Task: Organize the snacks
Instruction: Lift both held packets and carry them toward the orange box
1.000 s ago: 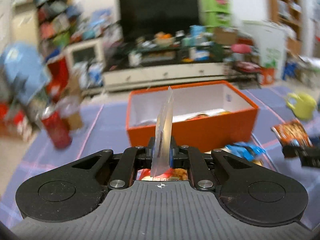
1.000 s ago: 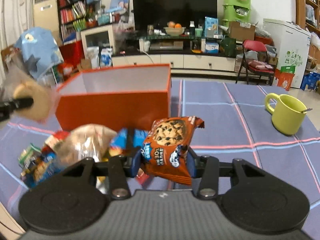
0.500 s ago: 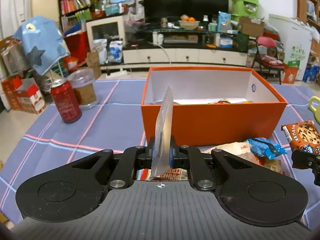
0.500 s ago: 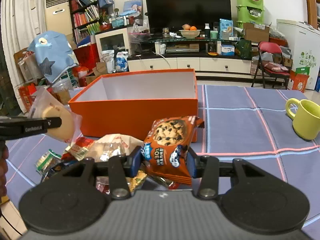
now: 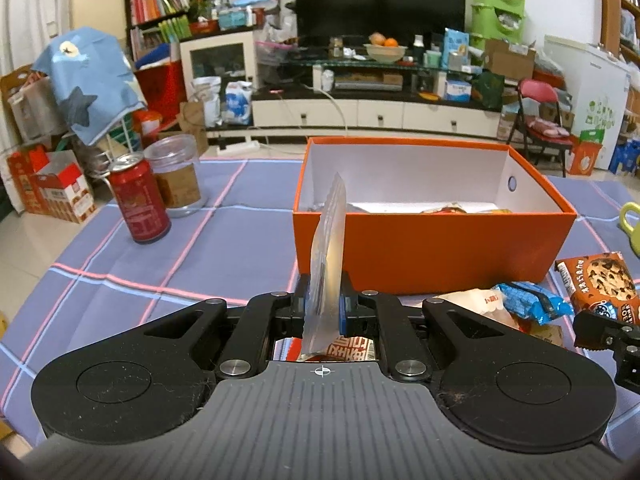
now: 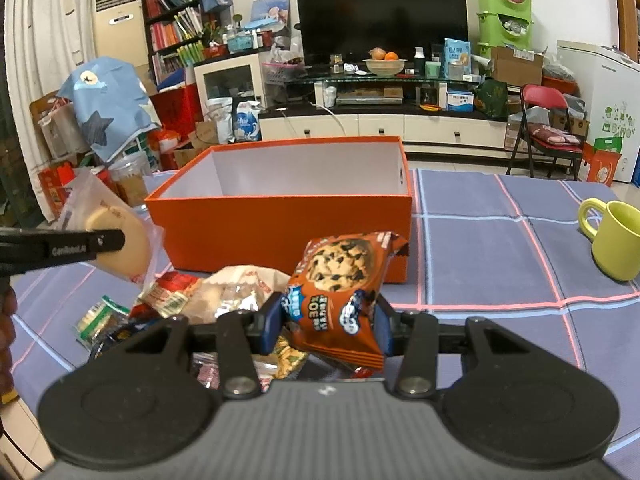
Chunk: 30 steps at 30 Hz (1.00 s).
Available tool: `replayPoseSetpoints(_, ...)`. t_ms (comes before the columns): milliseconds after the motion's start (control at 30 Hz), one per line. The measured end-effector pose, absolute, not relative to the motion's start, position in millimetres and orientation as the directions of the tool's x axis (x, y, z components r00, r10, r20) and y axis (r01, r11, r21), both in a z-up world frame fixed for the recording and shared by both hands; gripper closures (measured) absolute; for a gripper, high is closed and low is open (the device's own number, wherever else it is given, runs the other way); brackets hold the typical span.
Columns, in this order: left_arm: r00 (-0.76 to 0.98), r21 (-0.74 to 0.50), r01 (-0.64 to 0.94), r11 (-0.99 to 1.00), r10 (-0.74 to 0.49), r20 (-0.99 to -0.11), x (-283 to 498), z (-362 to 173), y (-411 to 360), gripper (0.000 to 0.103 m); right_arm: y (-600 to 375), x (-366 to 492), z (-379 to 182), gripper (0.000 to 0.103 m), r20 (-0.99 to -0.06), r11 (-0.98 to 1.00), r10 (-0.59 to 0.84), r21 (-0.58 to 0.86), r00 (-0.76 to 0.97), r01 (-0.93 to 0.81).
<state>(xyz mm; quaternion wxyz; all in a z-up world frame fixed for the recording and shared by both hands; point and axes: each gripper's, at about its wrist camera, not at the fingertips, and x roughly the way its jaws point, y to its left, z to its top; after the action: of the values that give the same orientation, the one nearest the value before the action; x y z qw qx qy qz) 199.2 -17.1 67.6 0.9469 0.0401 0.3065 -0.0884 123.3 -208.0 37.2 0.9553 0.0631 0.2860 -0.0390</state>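
Note:
My left gripper is shut on a clear packet with a round pale biscuit, held edge-on in front of the orange box. From the right wrist view that same packet hangs at the left, pinched by the left gripper's fingers. My right gripper is shut on an orange chocolate-chip cookie packet, just in front of the orange box. The cookie packet also shows at the far right of the left wrist view. The box holds a few snacks.
A heap of loose snack packets lies on the checked blue tablecloth before the box. A red can and a clear jar stand to the left. A yellow-green mug stands at the right.
The left wrist view swung right and steadied, so the box now sits more to the right. The right gripper drifted sideways with the cookie packet. Both grips are unchanged.

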Motion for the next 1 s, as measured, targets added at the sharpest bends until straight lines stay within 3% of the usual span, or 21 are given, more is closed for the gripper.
replayPoseSetpoints(1000, 0.821, -0.036, 0.197, 0.98, -0.185, -0.54, 181.9, 97.7, -2.6, 0.103, -175.4, 108.7, 72.0, 0.056, -0.491, 0.995, -0.047, 0.054, 0.87, 0.084)
